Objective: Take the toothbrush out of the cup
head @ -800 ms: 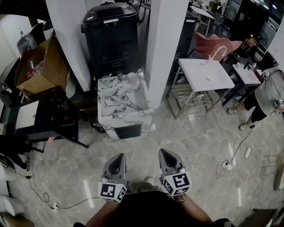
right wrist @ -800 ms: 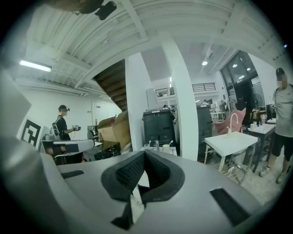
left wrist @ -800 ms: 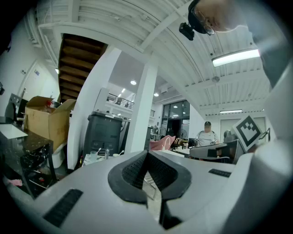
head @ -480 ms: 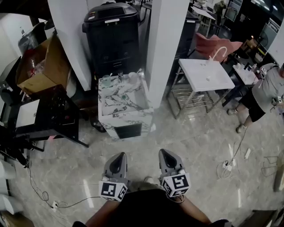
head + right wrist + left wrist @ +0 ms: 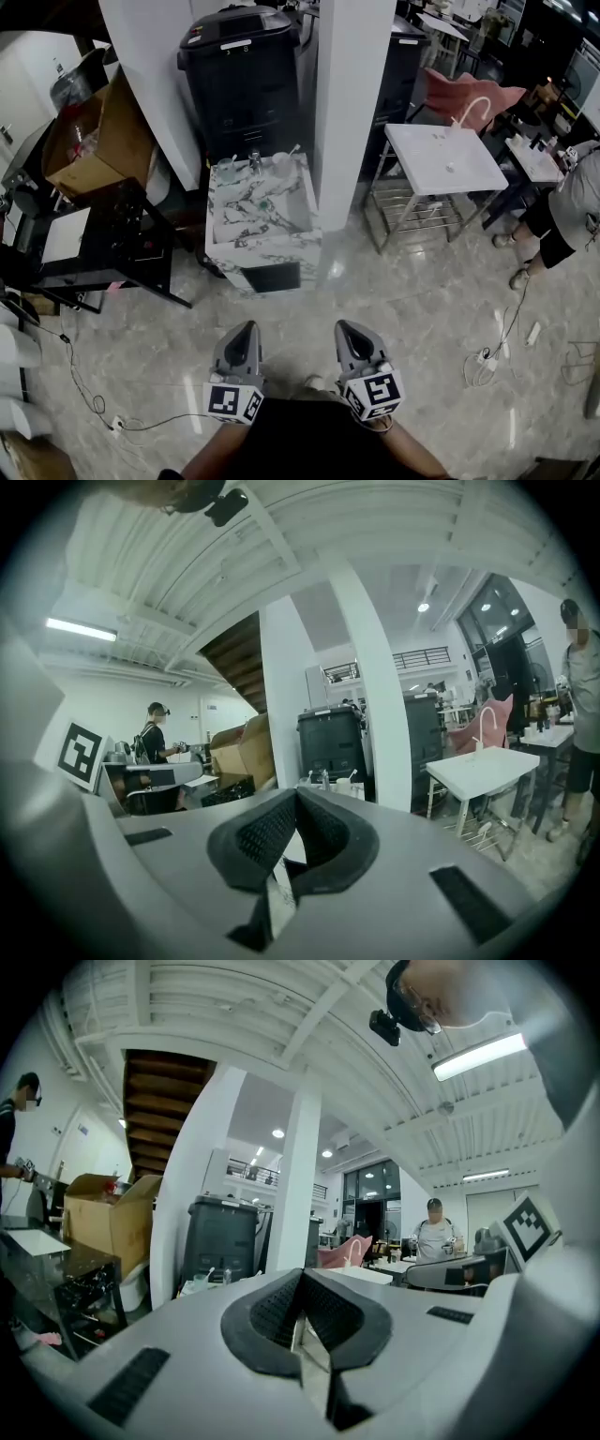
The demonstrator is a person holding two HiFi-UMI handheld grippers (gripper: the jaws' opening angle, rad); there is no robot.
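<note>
Both tongs, left and right, stay closed and empty, barely moved. The toothbrush still stands in its cup on the marble washstand at twelve o'clock, well apart, so the approach is still to come.

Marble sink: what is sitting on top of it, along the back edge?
Along the back of the marble sink stand a greenish cup, a faucet and a white cup with what looks like a toothbrush sticking out. The cups' insides are too small to make out.

Two grippers; two cups; one marble basin; one black bin; one cardboard box; one white table.
</note>
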